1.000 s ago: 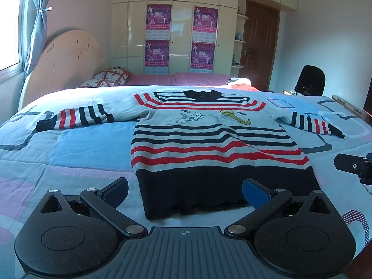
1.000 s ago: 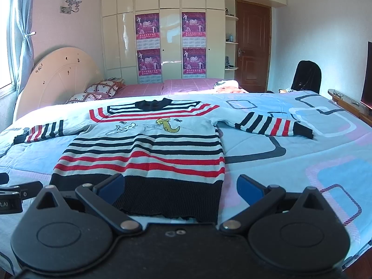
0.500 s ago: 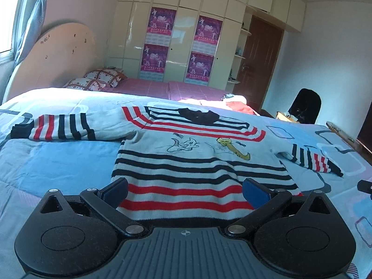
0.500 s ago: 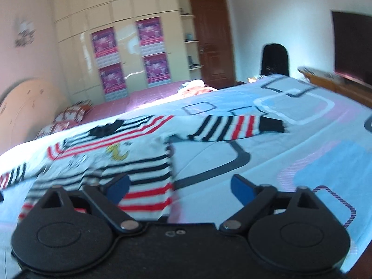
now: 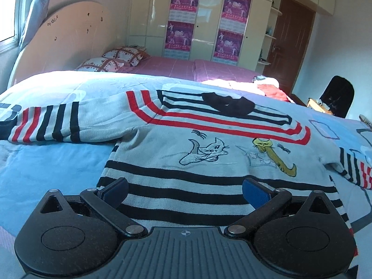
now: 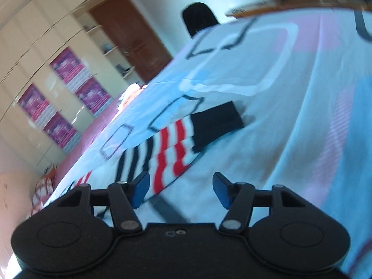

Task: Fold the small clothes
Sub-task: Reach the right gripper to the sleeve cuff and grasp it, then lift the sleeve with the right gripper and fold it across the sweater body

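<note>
A small striped sweater (image 5: 186,144) in white, red and black, with cat drawings, lies flat and face up on the blue bedspread (image 5: 46,167). Its left sleeve (image 5: 46,123) stretches out to the left. My left gripper (image 5: 184,189) is open and empty, low over the sweater's lower stripes. In the tilted, blurred right wrist view, the sweater's right sleeve (image 6: 162,153) with its black cuff (image 6: 216,123) lies just ahead. My right gripper (image 6: 181,188) is open and empty, close above the sleeve.
A curved headboard (image 5: 60,44) and patterned pillows (image 5: 111,60) are at the far left. Wardrobe doors with purple posters (image 5: 183,18) and a brown door (image 5: 293,44) stand behind. A black chair (image 5: 337,97) and red clothing (image 5: 272,90) sit at the bed's far right.
My left gripper moved forward over the sweater's body. My right gripper swung right, tilted, and closed in on the right sleeve's cuff. Both stay open.
</note>
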`<state>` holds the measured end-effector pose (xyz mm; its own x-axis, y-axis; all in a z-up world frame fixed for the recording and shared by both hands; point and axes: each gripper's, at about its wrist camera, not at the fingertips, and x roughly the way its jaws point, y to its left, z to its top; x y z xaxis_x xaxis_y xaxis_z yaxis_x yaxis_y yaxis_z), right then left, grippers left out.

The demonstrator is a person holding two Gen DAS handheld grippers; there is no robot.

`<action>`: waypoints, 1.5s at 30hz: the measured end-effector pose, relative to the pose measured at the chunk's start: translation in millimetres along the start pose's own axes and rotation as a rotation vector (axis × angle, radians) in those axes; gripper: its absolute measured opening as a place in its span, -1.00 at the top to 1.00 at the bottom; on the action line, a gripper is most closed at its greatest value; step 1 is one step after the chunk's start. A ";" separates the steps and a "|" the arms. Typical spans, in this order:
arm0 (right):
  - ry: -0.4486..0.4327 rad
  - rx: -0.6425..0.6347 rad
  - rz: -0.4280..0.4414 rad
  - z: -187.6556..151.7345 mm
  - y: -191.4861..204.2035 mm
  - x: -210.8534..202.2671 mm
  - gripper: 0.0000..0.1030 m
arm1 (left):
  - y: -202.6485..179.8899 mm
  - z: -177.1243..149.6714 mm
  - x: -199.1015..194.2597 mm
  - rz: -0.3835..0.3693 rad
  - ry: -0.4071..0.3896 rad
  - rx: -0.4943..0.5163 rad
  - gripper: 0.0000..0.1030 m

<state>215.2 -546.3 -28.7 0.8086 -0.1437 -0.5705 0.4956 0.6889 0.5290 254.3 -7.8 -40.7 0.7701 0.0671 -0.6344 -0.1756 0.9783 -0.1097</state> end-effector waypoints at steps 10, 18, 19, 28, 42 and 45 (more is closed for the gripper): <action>0.003 0.144 0.011 22.5 -20.8 63.8 -0.06 | -2.8 18.2 48.4 0.102 0.048 -0.025 -1.00; -0.008 0.134 -0.041 36.5 -18.2 80.1 0.62 | 27.2 28.8 58.3 0.166 0.035 -0.122 -1.00; -0.009 0.105 -0.061 37.5 -14.4 80.5 0.85 | 31.3 29.4 57.4 0.171 0.033 -0.125 -1.00; -0.092 -0.198 0.146 17.5 115.2 48.7 0.85 | 87.3 35.3 55.3 0.190 0.016 -0.148 -1.00; 0.204 -0.531 0.457 -149.8 326.3 57.5 0.85 | 172.7 34.6 52.6 0.222 0.014 -0.176 -1.00; 0.243 -0.569 0.453 -176.4 343.3 64.0 0.85 | 184.7 30.1 52.6 0.197 0.025 -0.203 -1.00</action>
<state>381.2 -193.7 5.6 0.7687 0.3548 -0.5322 -0.1605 0.9125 0.3764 280.8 182.3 -71.3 0.6942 0.2450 -0.6768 -0.4415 0.8876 -0.1315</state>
